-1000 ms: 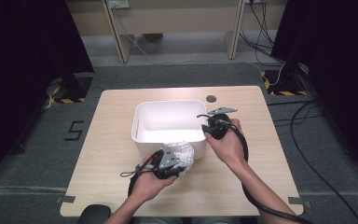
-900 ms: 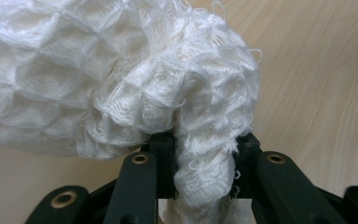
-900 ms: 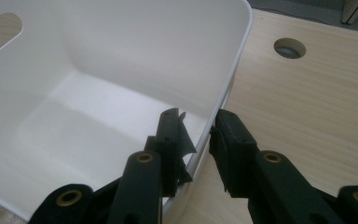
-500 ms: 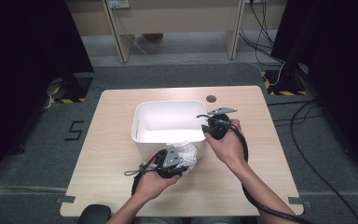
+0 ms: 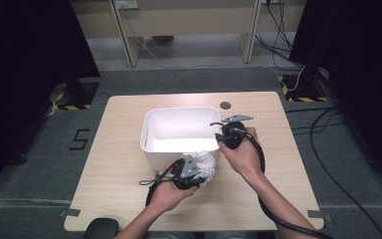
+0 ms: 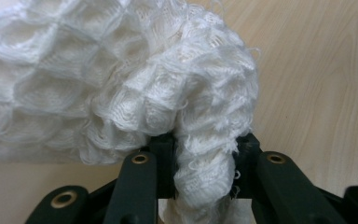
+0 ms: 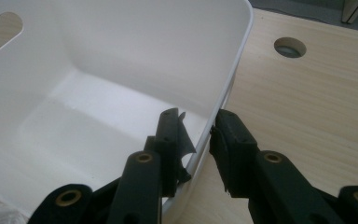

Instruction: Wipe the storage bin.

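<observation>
Two grippers: both are working at the near side of the white bin [image 5: 179, 130], one on the cloth and one on the wall.
Change since a second ago: very little. The white cloth [image 5: 206, 164] sits a bit nearer to the bin's front corner than before; the right hand has not moved.
Meaning for the task: I judge the cloth is about to be lifted over the rim, while the bin is kept from sliding. It is not yet inside.
Left gripper [image 6: 204, 156]: nearest to the person. The jaws are pressed tight on a bunched fold of the white cloth [image 6: 135, 84], which bulges above the jaw tips.
Cloth place: on the table [image 5: 119, 164], just beside the bin's front wall, outside it.
Right gripper [image 7: 199, 135]: a little farther. The jaws stand partly spread, one inside and one outside the bin wall [image 7: 228, 84]. The pads seem to pinch this thin wall.
Bin inside: empty and clean.
Table hole [image 5: 225, 105]: beyond the bin.
</observation>
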`<state>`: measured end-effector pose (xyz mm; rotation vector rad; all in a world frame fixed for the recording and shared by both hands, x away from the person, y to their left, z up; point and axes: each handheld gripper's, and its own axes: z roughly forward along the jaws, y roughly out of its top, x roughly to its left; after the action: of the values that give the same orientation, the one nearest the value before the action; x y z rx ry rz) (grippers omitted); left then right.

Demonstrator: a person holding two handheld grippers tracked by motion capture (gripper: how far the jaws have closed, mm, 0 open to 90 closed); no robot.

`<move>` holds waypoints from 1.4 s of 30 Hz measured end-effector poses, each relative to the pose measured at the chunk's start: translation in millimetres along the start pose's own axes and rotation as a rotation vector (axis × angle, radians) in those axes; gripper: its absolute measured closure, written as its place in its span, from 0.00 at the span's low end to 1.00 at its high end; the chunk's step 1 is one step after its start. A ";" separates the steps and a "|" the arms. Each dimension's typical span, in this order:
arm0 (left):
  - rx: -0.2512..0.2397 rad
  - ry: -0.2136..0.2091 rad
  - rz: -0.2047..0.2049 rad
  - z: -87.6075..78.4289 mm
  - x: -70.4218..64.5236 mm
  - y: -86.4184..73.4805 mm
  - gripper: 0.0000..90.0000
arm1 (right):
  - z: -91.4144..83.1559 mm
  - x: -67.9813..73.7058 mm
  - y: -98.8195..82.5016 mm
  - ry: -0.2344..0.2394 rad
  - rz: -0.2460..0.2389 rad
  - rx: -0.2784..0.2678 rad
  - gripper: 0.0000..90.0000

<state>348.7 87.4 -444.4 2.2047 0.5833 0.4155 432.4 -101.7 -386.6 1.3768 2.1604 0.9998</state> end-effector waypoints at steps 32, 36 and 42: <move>0.118 -0.039 -0.075 34.7 3.7 -36.7 0.77 | -0.4 0.1 -0.4 0.002 -0.005 0.001 0.80; 0.117 -0.039 -0.077 35.9 2.7 -35.9 0.77 | -0.3 0.1 -0.4 0.002 -0.004 0.001 0.80; 0.128 -0.059 -0.059 41.9 1.1 -30.3 0.77 | 0.2 0.3 -0.5 0.000 -0.004 -0.001 0.80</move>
<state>361.2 79.3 -494.0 2.3067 0.6574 0.2876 432.0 -101.5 -387.1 1.3718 2.1619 0.9989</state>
